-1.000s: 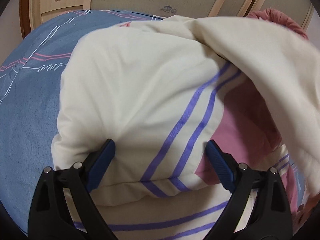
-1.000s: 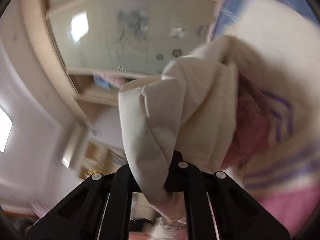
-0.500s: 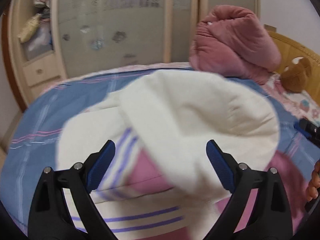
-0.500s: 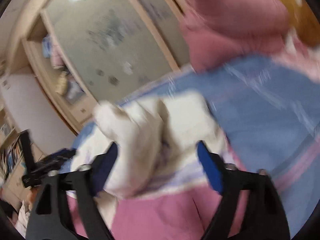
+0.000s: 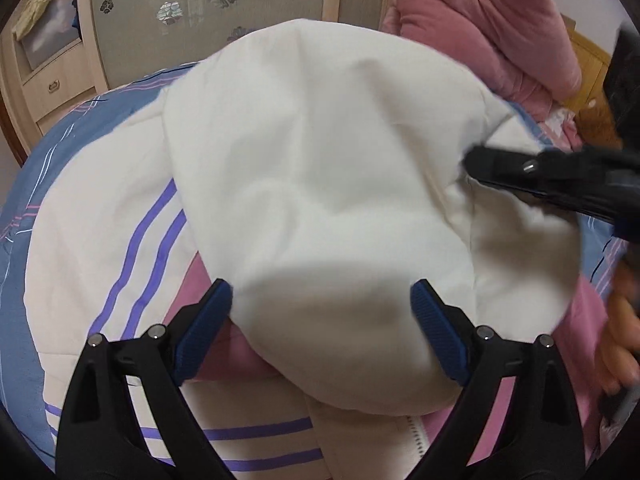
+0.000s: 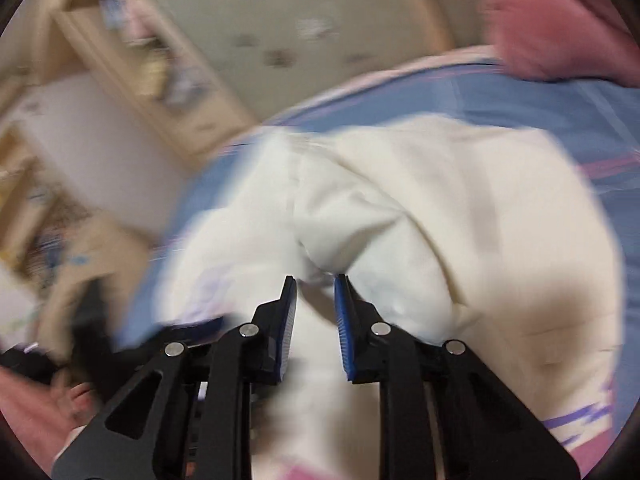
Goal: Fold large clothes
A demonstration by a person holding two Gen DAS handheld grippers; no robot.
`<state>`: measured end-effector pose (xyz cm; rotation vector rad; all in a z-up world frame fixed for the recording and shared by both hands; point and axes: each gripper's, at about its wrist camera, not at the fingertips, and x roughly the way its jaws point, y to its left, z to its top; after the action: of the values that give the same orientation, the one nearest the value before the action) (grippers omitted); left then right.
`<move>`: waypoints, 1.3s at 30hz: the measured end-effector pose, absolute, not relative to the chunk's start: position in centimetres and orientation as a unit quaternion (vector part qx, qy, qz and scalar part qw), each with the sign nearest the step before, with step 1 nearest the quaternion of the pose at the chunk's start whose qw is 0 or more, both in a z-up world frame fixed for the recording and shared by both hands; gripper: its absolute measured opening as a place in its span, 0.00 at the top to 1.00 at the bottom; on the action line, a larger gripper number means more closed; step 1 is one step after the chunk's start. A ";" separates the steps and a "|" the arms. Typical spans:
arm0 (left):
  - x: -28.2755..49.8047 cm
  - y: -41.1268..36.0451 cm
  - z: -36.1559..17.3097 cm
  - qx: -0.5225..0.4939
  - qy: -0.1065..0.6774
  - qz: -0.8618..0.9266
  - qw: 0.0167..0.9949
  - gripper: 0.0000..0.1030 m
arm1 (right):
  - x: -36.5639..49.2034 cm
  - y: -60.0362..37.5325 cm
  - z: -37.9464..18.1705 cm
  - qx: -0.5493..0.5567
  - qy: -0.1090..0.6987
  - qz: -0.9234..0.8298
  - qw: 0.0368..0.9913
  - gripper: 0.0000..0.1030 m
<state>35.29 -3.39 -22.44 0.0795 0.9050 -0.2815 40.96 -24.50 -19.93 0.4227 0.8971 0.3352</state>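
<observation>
A large cream garment (image 5: 320, 168) with purple stripes and pink panels lies on the blue bed sheet (image 5: 80, 132). A plain cream flap is folded over its middle. My left gripper (image 5: 320, 320) hovers open above the near end of that flap, its blue pads wide apart and off the cloth. My right gripper (image 5: 472, 164) reaches in from the right onto the flap's far edge. In the blurred right wrist view its jaws are closing, and my right gripper (image 6: 316, 284) has a ridge of the cream garment (image 6: 400, 220) pinched between its narrow pads.
A bundled pink quilt (image 5: 480, 20) sits at the bed's far right against a wooden headboard (image 5: 588, 64). Wardrobe doors (image 5: 200, 12) and drawers (image 5: 52, 84) stand behind the bed. A person's hand (image 5: 624, 340) holds the right tool at the right edge.
The right gripper let the raised cream flap drop over the striped part, swung down, and closed again on a fold at its edge. The left gripper stayed open and shifted along the garment.
</observation>
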 end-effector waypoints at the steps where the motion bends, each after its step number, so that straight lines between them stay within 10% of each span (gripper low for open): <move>1: 35.3 -3.6 -22.8 0.041 0.439 -0.135 0.887 0.10 | 41.2 -25.4 -21.3 0.212 0.440 0.154 0.859 1.00; 11: 33.9 -3.9 -22.6 0.042 0.437 -0.137 0.888 0.07 | 36.6 -26.0 -21.7 0.174 0.443 0.194 0.858 0.90; 14: 32.1 -3.4 -21.1 0.041 0.411 -0.152 0.898 0.07 | 32.8 -25.5 -19.3 0.134 0.373 0.202 0.896 0.33; 15: 31.8 -3.4 -21.0 0.046 0.406 -0.152 0.900 0.07 | 32.1 -25.1 -19.3 0.112 0.364 0.190 0.905 0.30; 39: 22.9 3.0 -21.9 -0.037 0.465 -0.152 0.872 0.07 | 23.0 -24.4 -24.5 0.059 0.482 0.136 0.864 0.36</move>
<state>22.89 2.95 -21.94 -0.0784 0.9714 -0.3174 22.96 -24.45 -24.48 0.1236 1.0102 0.2847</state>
